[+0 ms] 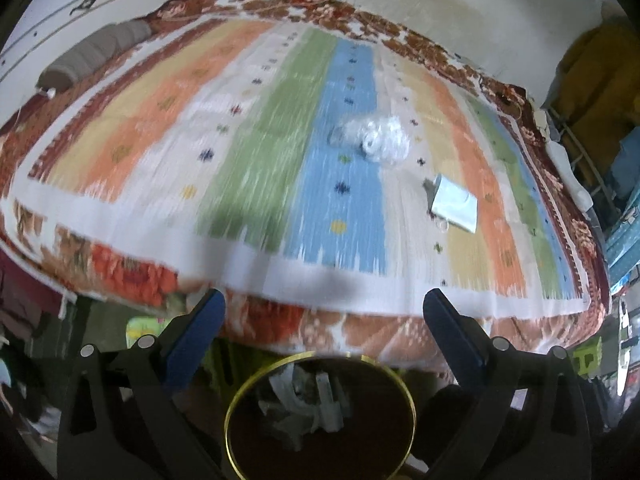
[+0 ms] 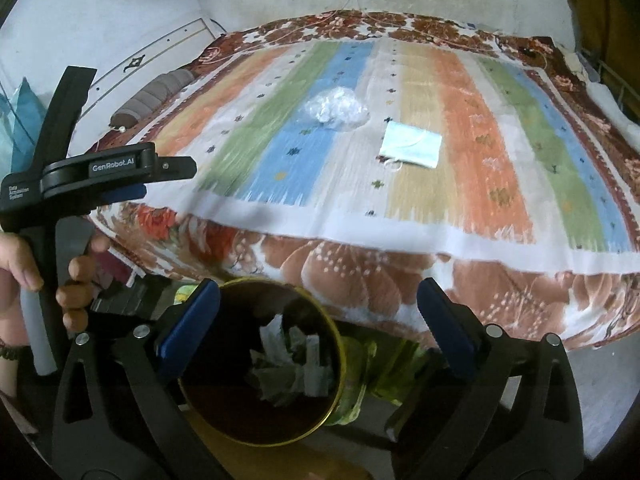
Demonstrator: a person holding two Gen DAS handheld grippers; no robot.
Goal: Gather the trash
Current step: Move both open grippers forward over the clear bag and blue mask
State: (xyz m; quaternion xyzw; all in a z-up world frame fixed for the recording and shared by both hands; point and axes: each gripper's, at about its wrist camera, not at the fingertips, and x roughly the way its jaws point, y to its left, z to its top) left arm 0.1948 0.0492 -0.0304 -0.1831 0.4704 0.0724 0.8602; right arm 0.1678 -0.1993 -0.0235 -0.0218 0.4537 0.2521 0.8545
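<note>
Hovering tongs: the left gripper and right gripper both hang with jaws wide and nothing between them, low at the near edge of the bed, above the bin; I judge they are free for the next pickup.
Bin: the round gold-rimmed trash bin stands on the floor just under the right tongs' left finger, placed close to the bed so drops are short; crumpled paper scraps lie inside.
Plastic wad: a crumpled clear plastic bag lies on the striped bedspread, well ahead of both tongs, untouched.
Mask: a pale blue face mask lies flat just right of the wad, ahead of the right tongs, the likelier target for that hand.
</note>
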